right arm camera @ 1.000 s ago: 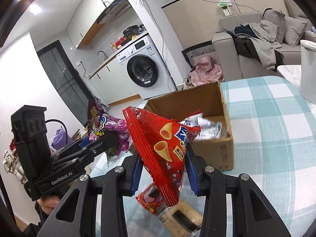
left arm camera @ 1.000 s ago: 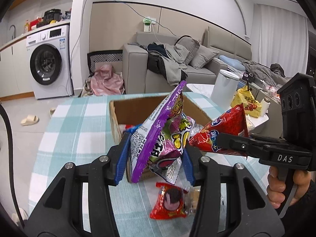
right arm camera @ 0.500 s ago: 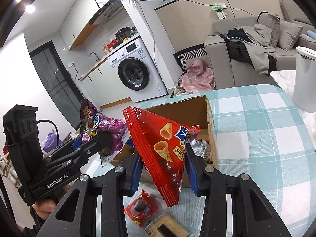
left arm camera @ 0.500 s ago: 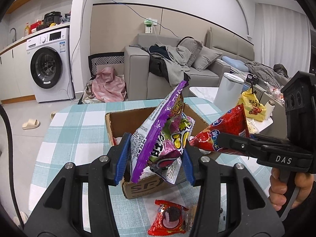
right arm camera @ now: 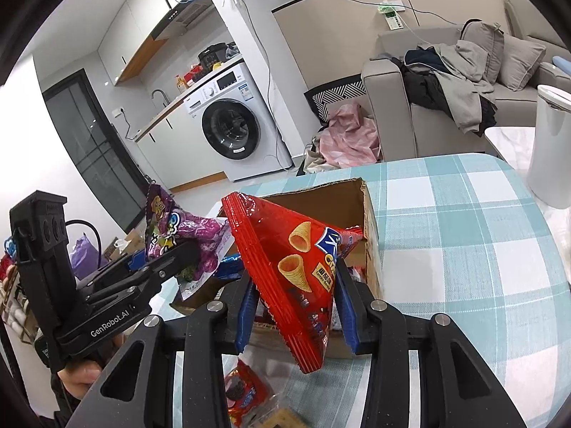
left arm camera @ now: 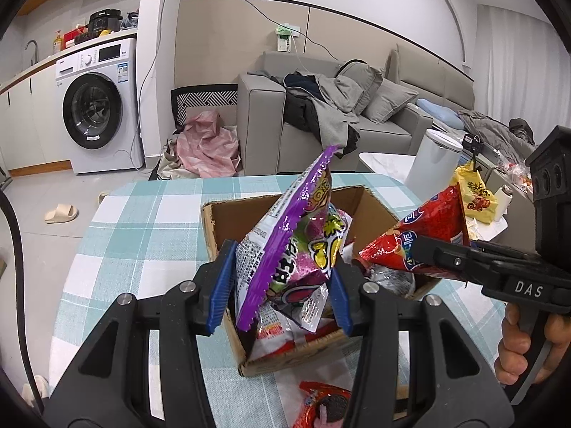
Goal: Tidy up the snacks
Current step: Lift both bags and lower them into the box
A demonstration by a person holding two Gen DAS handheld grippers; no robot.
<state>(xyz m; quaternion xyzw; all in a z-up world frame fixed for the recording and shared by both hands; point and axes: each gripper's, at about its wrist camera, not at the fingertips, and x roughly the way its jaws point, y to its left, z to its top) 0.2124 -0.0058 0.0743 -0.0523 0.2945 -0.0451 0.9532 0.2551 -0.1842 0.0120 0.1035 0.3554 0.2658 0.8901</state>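
My left gripper (left arm camera: pixel 282 285) is shut on a purple snack bag (left arm camera: pixel 296 249) that hangs over the near end of an open cardboard box (left arm camera: pixel 228 221). In the right wrist view the same purple snack bag (right arm camera: pixel 178 235) sits in the left gripper (right arm camera: pixel 185 253) at the left. My right gripper (right arm camera: pixel 294 306) is shut on a red bag of cone chips (right arm camera: pixel 292 267), held above the cardboard box (right arm camera: pixel 369 235). The red bag (left arm camera: pixel 421 239) and right gripper (left arm camera: pixel 424 246) also show at the right in the left wrist view. Several packets lie inside the box.
The box stands on a table with a teal checked cloth (left arm camera: pixel 142 228). A red cookie packet (left arm camera: pixel 321 403) and a cracker pack (right arm camera: pixel 282 419) lie on the cloth in front of the box. A white bin (right arm camera: pixel 549 149) stands past the table's right edge.
Both grippers moved forward with their bags, from short of the box to over its near end. The red cookie packet slid toward the bottom of both views.
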